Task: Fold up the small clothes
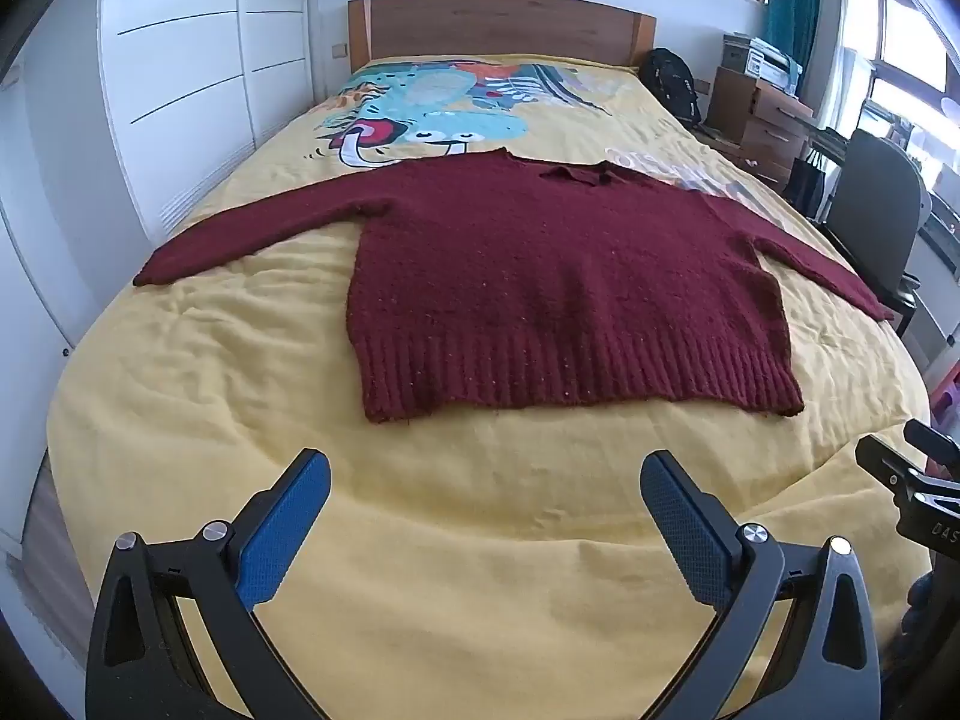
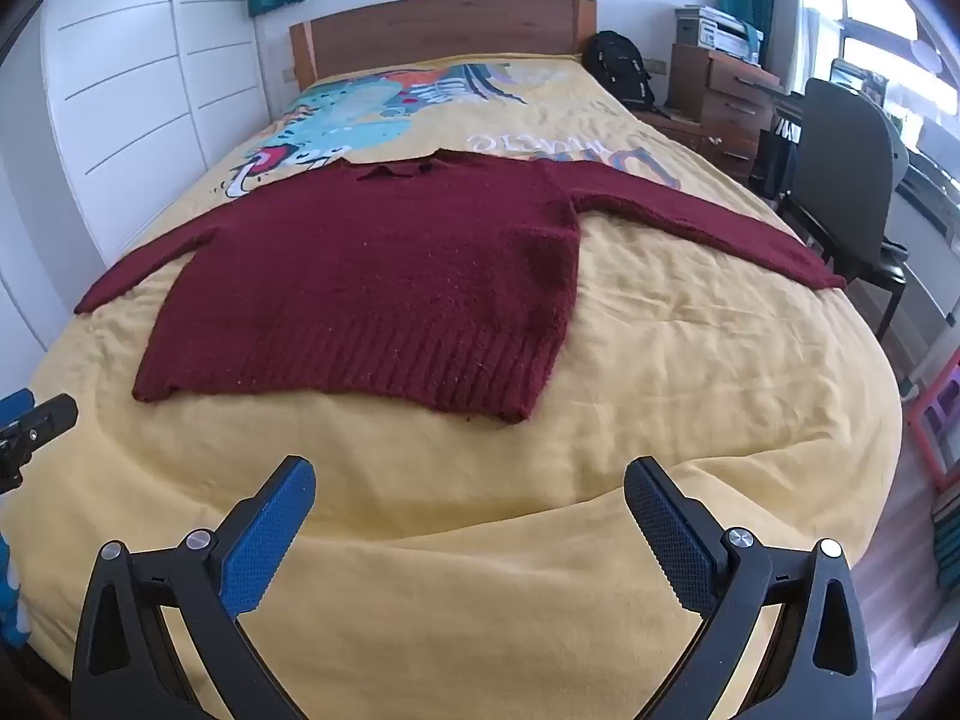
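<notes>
A dark red knitted sweater (image 1: 540, 276) lies flat on the yellow bedspread (image 1: 480, 510), sleeves spread out to both sides, ribbed hem toward me. It also shows in the right wrist view (image 2: 372, 288). My left gripper (image 1: 483, 474) is open and empty, above the bedspread a little short of the hem. My right gripper (image 2: 468, 480) is open and empty, also short of the hem, nearer its right corner. The right gripper's body shows at the right edge of the left wrist view (image 1: 918, 480).
The bed has a wooden headboard (image 1: 498, 24). White wardrobe doors (image 1: 168, 72) line the left side. A black backpack (image 2: 621, 69), wooden drawers (image 2: 726, 96) and a grey chair (image 2: 840, 180) stand along the right side.
</notes>
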{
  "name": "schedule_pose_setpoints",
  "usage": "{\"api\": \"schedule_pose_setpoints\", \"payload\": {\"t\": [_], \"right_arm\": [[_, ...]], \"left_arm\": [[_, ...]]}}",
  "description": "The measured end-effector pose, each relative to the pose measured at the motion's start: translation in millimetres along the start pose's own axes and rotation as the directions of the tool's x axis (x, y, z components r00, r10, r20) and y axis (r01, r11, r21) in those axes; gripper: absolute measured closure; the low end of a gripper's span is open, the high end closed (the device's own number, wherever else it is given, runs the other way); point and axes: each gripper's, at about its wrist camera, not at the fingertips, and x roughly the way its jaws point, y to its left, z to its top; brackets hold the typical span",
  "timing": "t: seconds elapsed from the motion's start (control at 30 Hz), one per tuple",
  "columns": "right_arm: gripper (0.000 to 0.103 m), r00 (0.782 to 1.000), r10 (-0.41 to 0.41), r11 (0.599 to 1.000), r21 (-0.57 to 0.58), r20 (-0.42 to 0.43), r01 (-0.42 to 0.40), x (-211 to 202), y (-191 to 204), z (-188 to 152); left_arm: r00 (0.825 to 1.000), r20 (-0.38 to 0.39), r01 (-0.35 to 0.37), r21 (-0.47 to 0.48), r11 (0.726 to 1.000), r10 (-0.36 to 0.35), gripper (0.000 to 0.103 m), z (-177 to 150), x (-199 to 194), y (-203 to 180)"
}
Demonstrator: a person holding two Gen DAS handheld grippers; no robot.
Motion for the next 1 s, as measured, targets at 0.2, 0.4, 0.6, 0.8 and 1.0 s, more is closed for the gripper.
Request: {"api": "schedule_pose_setpoints", "payload": {"t": [0.2,0.4,0.6,0.8,1.0], "right_arm": [[0.0,1.0,-0.003,1.0,0.003,0.0,0.003,-1.2,4.7,1.4],[0.0,1.0,-0.002,1.0,0.006,0.002,0.002,-1.4,1.8,0.9],[0.0,1.0,-0.004,1.0,0.008,0.001,0.004,-1.2,1.4,1.2],[0.0,1.0,-0.005,1.0,0.007,0.0,0.005,-1.3,1.6,1.4],[0.0,1.0,-0.007,1.0,0.009,-0.002,0.007,-0.9,1.8,1.2]], "left_arm": [[1.0,0.003,-0.001,-0.002,1.0,0.001,0.001,-1.0,-0.5,0.0],[1.0,-0.002,0.009,-0.003,1.0,-0.009,0.001,-0.5,2.8,-3.8],[1.0,-0.004,0.005,-0.002,1.0,-0.005,0.001,-0.7,4.0,-5.4],[1.0,-0.007,0.003,0.0,1.0,-0.003,0.001,-2.2,6.8,-5.8],[1.0,-0.012,-0.005,0.005,1.0,0.005,0.001,-1.9,7.6,-5.7]]}}
